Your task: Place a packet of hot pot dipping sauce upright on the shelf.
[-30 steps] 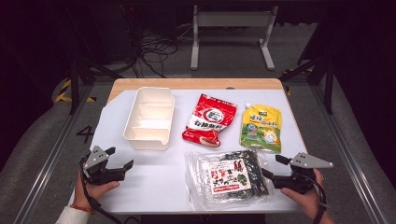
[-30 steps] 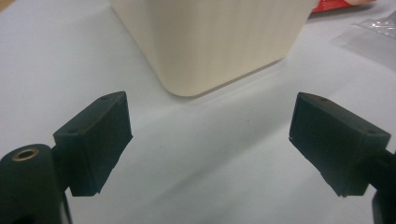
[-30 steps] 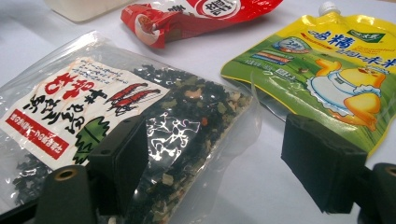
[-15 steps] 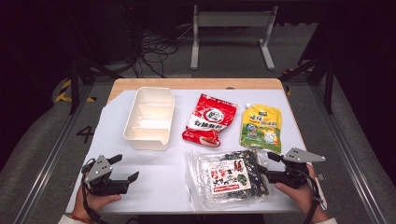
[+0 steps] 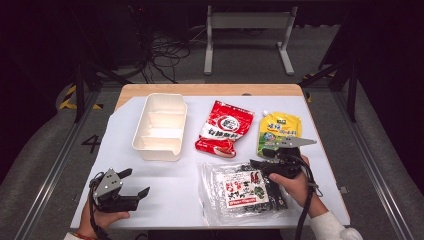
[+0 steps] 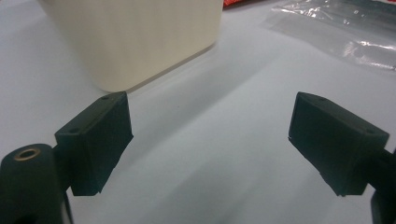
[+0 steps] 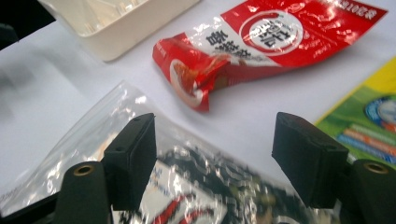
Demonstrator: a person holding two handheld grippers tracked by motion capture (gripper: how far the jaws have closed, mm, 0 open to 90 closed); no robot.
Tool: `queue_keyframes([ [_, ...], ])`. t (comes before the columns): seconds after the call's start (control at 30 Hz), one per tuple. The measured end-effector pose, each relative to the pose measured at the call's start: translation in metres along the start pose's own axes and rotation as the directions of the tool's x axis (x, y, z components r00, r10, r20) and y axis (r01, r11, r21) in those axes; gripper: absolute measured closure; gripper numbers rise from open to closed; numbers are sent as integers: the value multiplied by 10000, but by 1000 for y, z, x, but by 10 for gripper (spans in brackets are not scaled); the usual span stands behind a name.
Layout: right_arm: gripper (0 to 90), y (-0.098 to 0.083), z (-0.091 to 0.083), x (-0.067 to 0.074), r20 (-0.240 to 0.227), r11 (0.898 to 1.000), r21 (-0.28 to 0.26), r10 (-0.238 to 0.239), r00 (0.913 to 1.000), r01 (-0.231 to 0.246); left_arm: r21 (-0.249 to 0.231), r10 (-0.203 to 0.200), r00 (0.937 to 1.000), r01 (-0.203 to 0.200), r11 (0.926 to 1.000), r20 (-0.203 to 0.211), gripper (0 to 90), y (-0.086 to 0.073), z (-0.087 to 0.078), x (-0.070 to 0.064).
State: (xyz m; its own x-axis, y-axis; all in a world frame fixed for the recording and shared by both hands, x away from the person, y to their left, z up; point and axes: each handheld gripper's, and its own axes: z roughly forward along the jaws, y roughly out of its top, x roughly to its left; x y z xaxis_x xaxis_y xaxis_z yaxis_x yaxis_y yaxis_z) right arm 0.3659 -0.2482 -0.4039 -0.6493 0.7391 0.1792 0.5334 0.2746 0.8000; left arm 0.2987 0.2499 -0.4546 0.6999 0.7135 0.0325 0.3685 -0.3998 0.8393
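My right gripper hangs over the top edge of the clear bag, the nearest thing to it, which lies flat on the table at the front, right of centre. Its jaws are spread, having closed a little and then eased wider again within the last moment, and nothing sits pinched between them; in the right gripper view the bag lies under them, apart from the pads. Just past the bag I see the red pouch and the green pouch, with the white tray further left. My left gripper rests at the front left corner, jaws spread wide over bare table, near the tray.
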Motion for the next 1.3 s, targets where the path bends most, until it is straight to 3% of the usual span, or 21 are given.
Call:
queue_keyframes([
  [0.13,294,14,19,1,46,9998,211,39,10000,-40,106,-70,10000,69,9999,39,138,0,1,0],
  [0.4,256,33,56,-5,187,9933,1041,489,9986,-506,273,353,9990,-360,9990,262,139,2,7,-5],
  [0.5,259,38,64,-9,242,9915,1057,744,9969,-765,268,415,9987,-423,9987,288,138,4,8,-6],
  [0.6,259,43,79,-15,192,9836,1370,1155,9931,-1170,282,509,9981,-519,9983,348,138,5,9,-9],
  [0.83,247,43,105,-24,258,9548,1975,2214,9749,-2220,339,572,9973,-587,9977,452,138,5,11,-11],
  [0.97,241,44,116,-23,257,9467,2184,2369,9712,-2367,338,640,9968,-657,9973,482,138,6,11,-12],
  [1.07,302,46,122,-22,225,9414,2268,2513,9676,-2498,239,638,9958,-655,9976,653,138,8,13,-14],
  [1.23,530,48,128,-23,-449,9314,2581,2770,9598,-2567,304,717,9930,-749,9967,935,138,11,17,-19],
  [1.3,583,48,128,-23,-635,9312,2623,2784,9584,-2532,279,724,9927,-754,9968,965,138,12,17,-19],
])
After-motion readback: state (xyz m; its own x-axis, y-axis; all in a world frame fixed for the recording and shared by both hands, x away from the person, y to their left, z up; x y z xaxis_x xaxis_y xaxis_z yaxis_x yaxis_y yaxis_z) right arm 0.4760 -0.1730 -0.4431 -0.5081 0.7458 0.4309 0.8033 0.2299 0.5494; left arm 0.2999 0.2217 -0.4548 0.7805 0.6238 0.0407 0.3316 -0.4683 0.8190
